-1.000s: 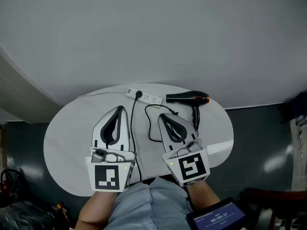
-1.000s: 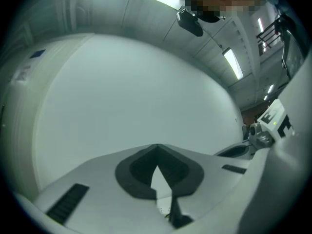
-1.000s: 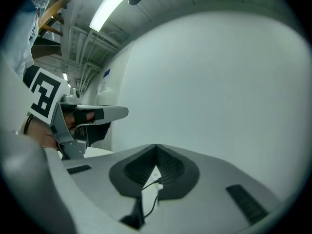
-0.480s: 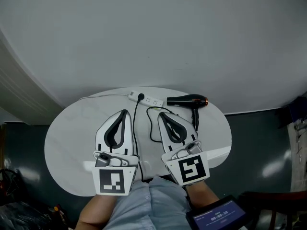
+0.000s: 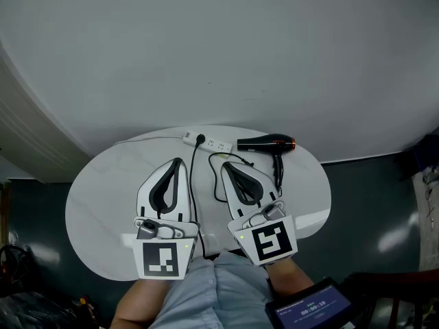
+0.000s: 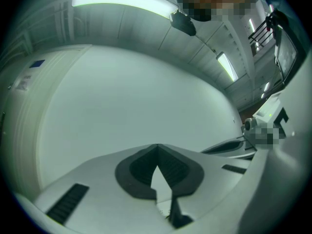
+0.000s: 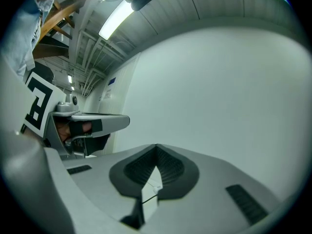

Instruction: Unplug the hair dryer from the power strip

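Plain pale wall (image 5: 219,46); white rounded table (image 5: 96,190); dark floor (image 5: 370,204), possibly glossy; ceiling strip light (image 6: 122,1).

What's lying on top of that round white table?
A white power strip with a black plug in it, a black hair dryer and a cord. The left tool and right tool hide part of the table.

Even cool indoor light; ceiling tube lamp (image 6: 122,3) glares; gripper views fisheye-warped, dark corners.
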`<action>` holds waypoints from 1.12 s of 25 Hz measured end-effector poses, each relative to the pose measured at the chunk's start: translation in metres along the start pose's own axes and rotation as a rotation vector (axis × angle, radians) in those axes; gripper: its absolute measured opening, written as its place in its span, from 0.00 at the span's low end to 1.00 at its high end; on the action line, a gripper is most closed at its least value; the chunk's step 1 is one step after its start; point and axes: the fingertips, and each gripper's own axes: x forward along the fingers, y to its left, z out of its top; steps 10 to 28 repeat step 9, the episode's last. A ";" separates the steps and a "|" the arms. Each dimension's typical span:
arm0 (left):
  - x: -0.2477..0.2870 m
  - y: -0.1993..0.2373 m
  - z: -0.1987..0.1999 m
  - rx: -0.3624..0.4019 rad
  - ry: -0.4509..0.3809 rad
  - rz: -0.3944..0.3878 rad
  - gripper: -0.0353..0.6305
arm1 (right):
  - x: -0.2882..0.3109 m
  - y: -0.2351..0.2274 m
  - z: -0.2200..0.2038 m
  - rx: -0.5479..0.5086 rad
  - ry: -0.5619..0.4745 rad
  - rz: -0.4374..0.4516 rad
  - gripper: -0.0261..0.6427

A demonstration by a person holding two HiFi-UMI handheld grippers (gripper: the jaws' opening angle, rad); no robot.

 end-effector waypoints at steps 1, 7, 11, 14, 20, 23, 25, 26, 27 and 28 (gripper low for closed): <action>0.000 0.000 0.000 0.001 0.002 0.001 0.05 | -0.001 0.000 0.000 0.001 0.000 0.001 0.04; -0.003 -0.003 -0.002 0.004 0.006 0.006 0.05 | -0.006 0.000 0.000 0.003 -0.003 0.004 0.04; -0.003 -0.004 -0.002 0.005 0.005 0.007 0.05 | -0.007 0.000 -0.001 0.004 -0.005 0.004 0.04; -0.003 -0.004 -0.002 0.005 0.005 0.007 0.05 | -0.007 0.000 -0.001 0.004 -0.005 0.004 0.04; -0.003 -0.004 -0.002 0.005 0.005 0.007 0.05 | -0.007 0.000 -0.001 0.004 -0.005 0.004 0.04; -0.003 -0.004 -0.002 0.005 0.005 0.007 0.05 | -0.007 0.000 -0.001 0.004 -0.005 0.004 0.04; -0.003 -0.004 -0.002 0.005 0.005 0.007 0.05 | -0.007 0.000 -0.001 0.004 -0.005 0.004 0.04; -0.003 -0.004 -0.002 0.005 0.005 0.007 0.05 | -0.007 0.000 -0.001 0.004 -0.005 0.004 0.04; -0.003 -0.004 -0.002 0.005 0.005 0.007 0.05 | -0.007 0.000 -0.001 0.004 -0.005 0.004 0.04; -0.003 -0.004 -0.002 0.005 0.005 0.007 0.05 | -0.007 0.000 -0.001 0.004 -0.005 0.004 0.04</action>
